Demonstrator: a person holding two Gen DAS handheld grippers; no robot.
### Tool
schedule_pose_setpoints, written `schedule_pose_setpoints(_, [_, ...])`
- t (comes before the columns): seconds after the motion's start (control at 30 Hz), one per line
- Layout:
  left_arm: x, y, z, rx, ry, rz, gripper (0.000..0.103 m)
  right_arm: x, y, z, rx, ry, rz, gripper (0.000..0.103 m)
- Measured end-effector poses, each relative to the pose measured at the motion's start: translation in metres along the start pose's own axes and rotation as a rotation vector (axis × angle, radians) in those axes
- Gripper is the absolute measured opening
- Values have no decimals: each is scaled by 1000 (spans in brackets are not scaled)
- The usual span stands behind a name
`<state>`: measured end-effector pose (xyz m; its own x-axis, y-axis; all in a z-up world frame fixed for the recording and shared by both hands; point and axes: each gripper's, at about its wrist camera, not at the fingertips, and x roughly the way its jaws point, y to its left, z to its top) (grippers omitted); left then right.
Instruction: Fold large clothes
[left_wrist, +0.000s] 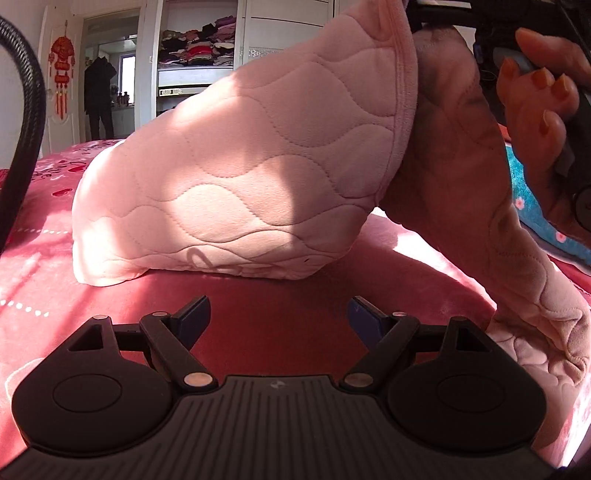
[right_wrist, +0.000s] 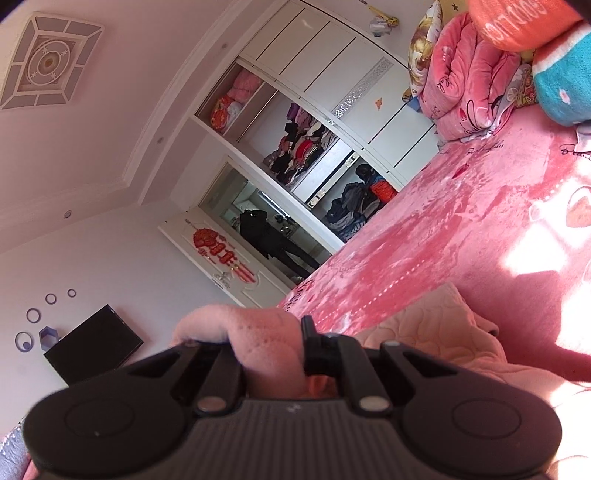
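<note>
Left tongs spread wide, nothing between them, hovering low over the red bedspread just in front of the garment. Right tongs pressed together, pinching a fold of the pink quilted garment; fabric bulges up between the 2 jaws in the right wrist view, which is rolled hard so the room sits tilted. From the left wrist view the garment's edge is held up at top right by the right tongs, with a person's hand on that gripper's handle; the garment drapes down from there, its lower bulk resting on the bedspread, and 1 sleeve hangs down to the right, its cuff bunched on the bed beside the left tongs' right arm. Sunlight patches on bedspread and garment. Background: open wardrobe with stacked clothes, red hanging ornament on a white door, folded blankets piled at the far end of the bed, black cable at left edge of the left view.
</note>
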<state>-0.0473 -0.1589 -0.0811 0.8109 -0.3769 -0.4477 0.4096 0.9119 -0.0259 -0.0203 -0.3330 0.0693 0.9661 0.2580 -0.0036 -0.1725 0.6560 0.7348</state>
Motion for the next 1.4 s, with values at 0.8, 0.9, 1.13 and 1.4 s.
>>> schedule_pose_setpoints(0.8, [62,-41,4,20,-100,315,97,-18,-15,9,-70,123,32,10])
schedule_pose_setpoints(0.9, [55,-31,2,10,-107,299,82,-19,-14,7,-114,113,-4,10])
schedule_pose_setpoints(1.13, [27,0,1,-5,-104,262,51,-16,-15,0,-220,105,-112,36])
schedule_pose_setpoints(1.4, [15,25,3,-13,-85,224,30,-10,-38,-25,-212,206,-135,81])
